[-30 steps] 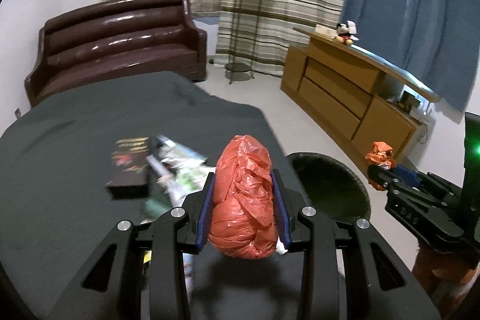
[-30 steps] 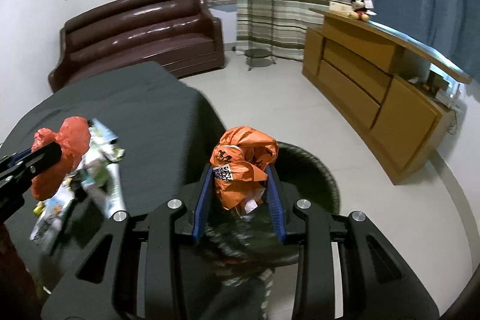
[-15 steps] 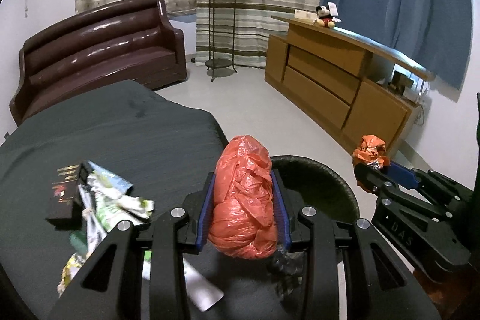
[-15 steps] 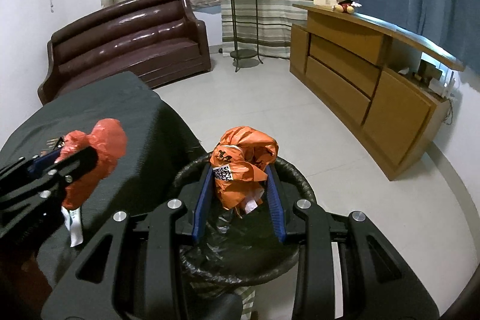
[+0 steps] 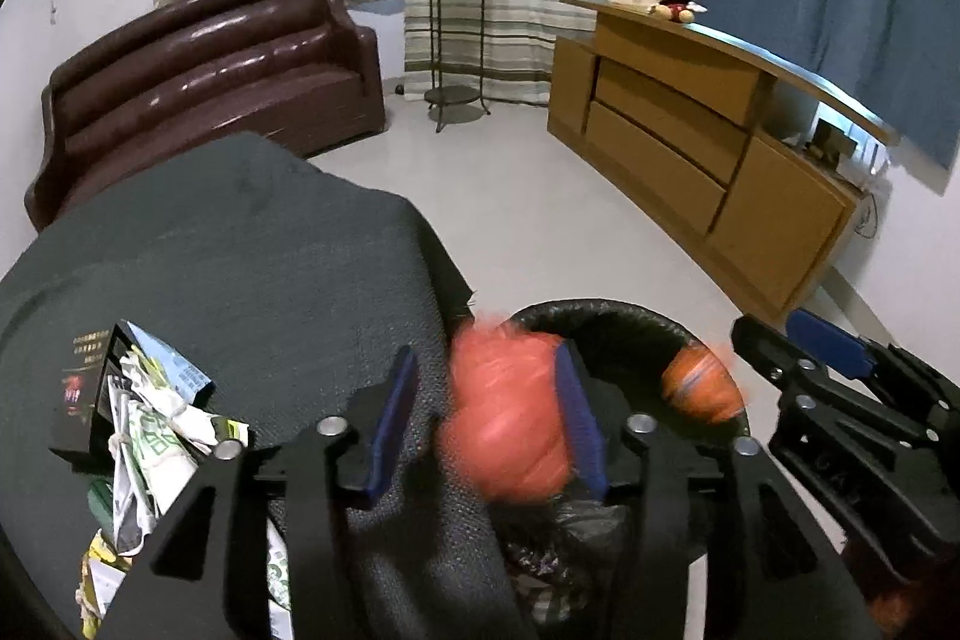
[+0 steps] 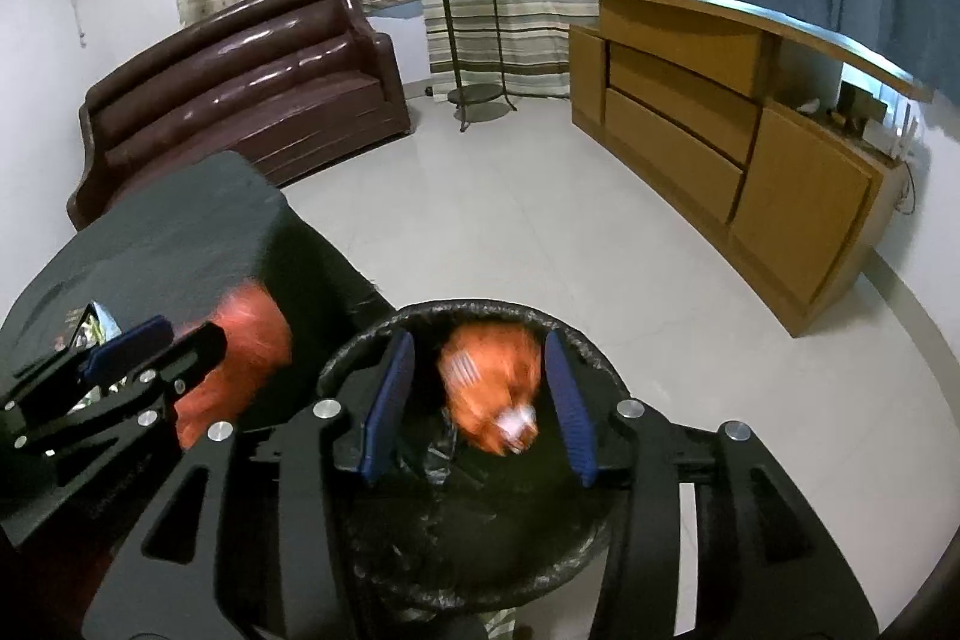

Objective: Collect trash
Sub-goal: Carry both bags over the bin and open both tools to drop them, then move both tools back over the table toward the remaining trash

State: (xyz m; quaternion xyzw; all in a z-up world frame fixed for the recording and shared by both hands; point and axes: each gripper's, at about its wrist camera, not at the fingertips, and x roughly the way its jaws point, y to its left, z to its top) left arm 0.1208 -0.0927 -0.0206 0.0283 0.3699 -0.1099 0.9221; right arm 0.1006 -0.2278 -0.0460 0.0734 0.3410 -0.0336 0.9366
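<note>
- Release underway: my left tool (image 5: 486, 412) is opening, and the red bag (image 5: 504, 418), gripped a second ago, now blurs between the pads, touching at most the right one.
- My right tool (image 6: 480, 394) is opening too; the orange wrapper (image 6: 489, 388) falls free between its pads.
- Both sit over the black bin (image 6: 576, 352), so two pieces count as binned.
- Farther left, wrappers (image 5: 156, 436) and a dark box (image 5: 81, 388) remain on the bench (image 5: 240, 244).
</note>
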